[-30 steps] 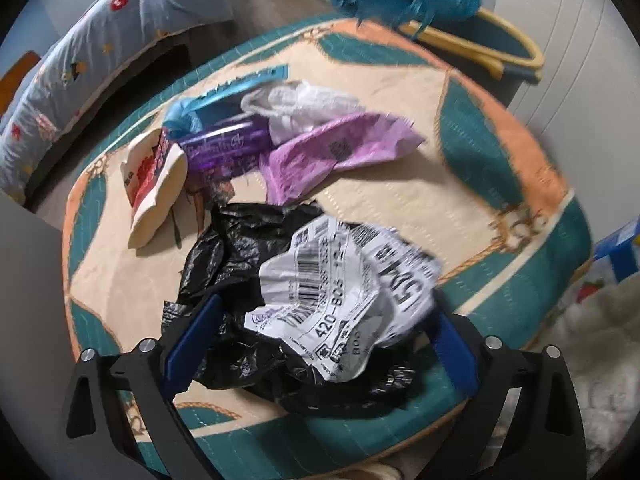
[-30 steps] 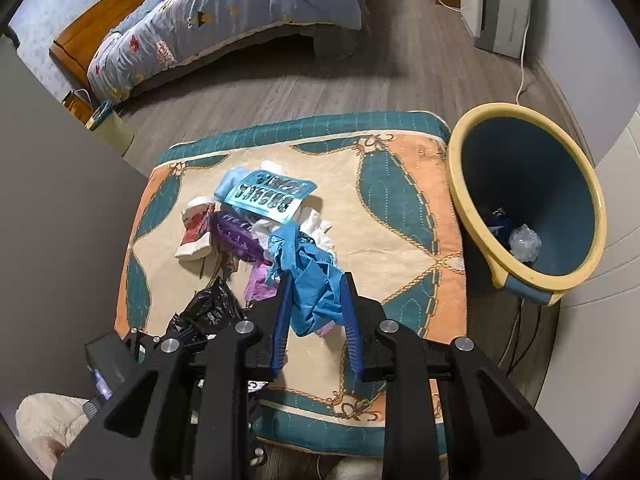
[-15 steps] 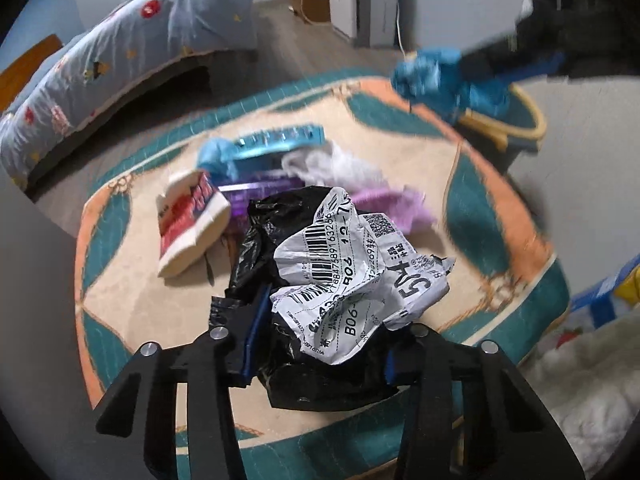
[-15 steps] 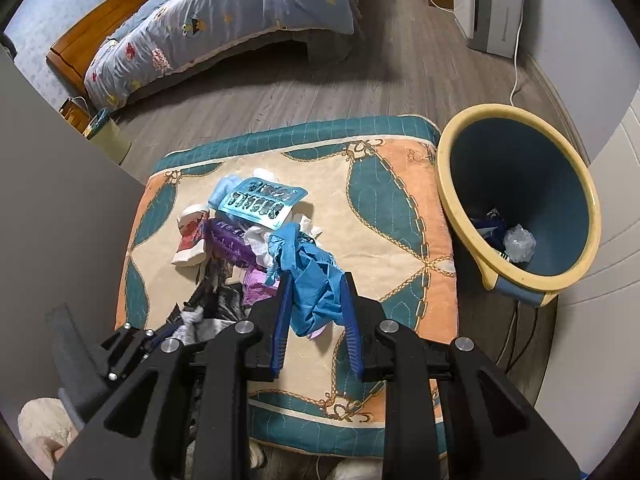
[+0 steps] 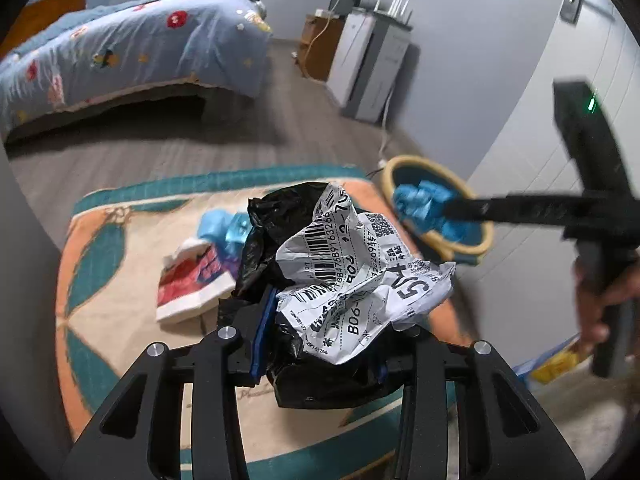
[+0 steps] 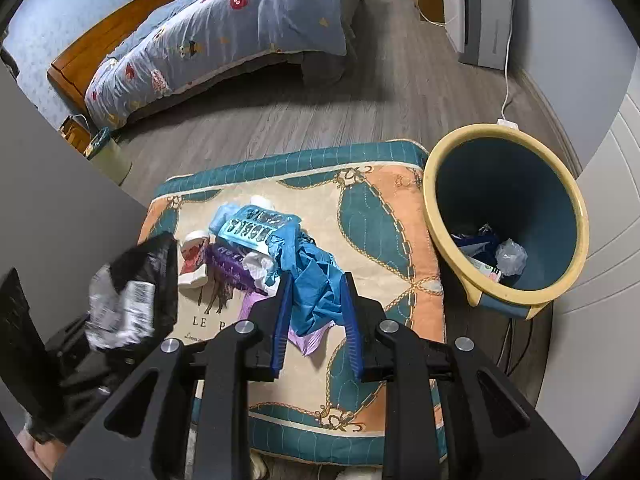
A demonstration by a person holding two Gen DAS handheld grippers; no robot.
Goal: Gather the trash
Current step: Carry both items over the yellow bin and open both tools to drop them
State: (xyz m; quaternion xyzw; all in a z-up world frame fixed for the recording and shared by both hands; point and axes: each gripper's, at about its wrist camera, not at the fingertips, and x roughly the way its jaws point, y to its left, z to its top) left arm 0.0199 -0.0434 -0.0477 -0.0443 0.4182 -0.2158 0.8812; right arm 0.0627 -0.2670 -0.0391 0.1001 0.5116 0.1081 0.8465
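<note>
Meanwhile left gripper point(image 5: 320, 340) closing on black bag point(image 5: 316, 376), right gripper point(image 6: 316, 320) clamping blue rag point(image 6: 316, 288), wrappers point(image 6: 240, 256) littering cushion point(image 6: 384, 224), bin point(image 6: 436, 216) beside

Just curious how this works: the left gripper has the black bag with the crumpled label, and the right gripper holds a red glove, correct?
Not quite: the glove in the right gripper is blue, as the right wrist view shows. The left gripper does have the black bag with the crumpled label.
</note>
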